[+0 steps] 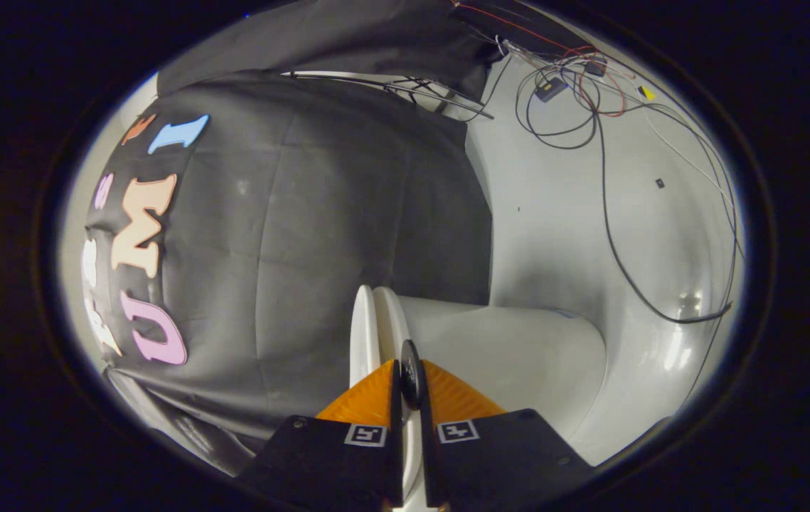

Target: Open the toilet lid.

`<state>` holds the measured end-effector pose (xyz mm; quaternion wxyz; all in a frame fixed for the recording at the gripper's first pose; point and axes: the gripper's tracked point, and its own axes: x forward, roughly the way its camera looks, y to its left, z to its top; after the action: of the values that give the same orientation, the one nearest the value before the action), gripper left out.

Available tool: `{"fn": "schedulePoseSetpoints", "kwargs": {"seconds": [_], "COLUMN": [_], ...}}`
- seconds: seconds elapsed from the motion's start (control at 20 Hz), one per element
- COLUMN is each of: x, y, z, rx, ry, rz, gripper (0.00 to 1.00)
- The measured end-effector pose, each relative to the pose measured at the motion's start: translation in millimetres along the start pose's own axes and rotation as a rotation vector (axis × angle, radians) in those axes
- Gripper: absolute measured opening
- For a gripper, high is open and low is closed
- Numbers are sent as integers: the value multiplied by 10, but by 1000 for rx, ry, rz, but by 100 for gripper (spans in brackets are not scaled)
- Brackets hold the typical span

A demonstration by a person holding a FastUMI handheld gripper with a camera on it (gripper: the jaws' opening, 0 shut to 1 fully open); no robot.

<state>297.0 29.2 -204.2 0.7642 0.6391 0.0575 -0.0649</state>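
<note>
The gripper (410, 377) holds the thin white plastic toilet lid (365, 334) by its rim, the two fingers drawn narrow and pressing on either side of a small dark round knob (412, 373) that sits at the lid's edge. The lid stands on edge between the fingers, seen end-on as a slim pale blade rising just ahead of them, with a second white rim, the toilet seat (392, 323), lying close against it on the right. Beyond the seat, to the right of the fingers, spreads the smooth white ceramic body of the toilet (518, 348), curving away toward a pale grey wall (554, 213). Black and red cables (589, 107) hang in loose loops down that wall, one long black lead trailing toward the lower right. To the left of the lid, behind it, hangs the black cloth booth wall (305, 213), creased in broad folds.
</note>
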Motion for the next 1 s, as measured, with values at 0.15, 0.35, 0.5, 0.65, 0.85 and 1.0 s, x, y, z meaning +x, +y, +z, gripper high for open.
{"fn": "schedulePoseSetpoints", "kwargs": {"seconds": [0.15,0.35,0.5,0.65,0.85,1.0], "x": [-14,-114,-198,-277,-395,-490], "y": [43,192,397,703,1142,1511], "z": [-38,-21,-50,-83,-208,-357], "rx": [-56,-172,-259,-346,-498,-625], "ry": [15,14,9,-16,-32,-38], "rz": [-27,-20,-36,-27,-14,7], "gripper": [7,4,4,3,3,3]}}
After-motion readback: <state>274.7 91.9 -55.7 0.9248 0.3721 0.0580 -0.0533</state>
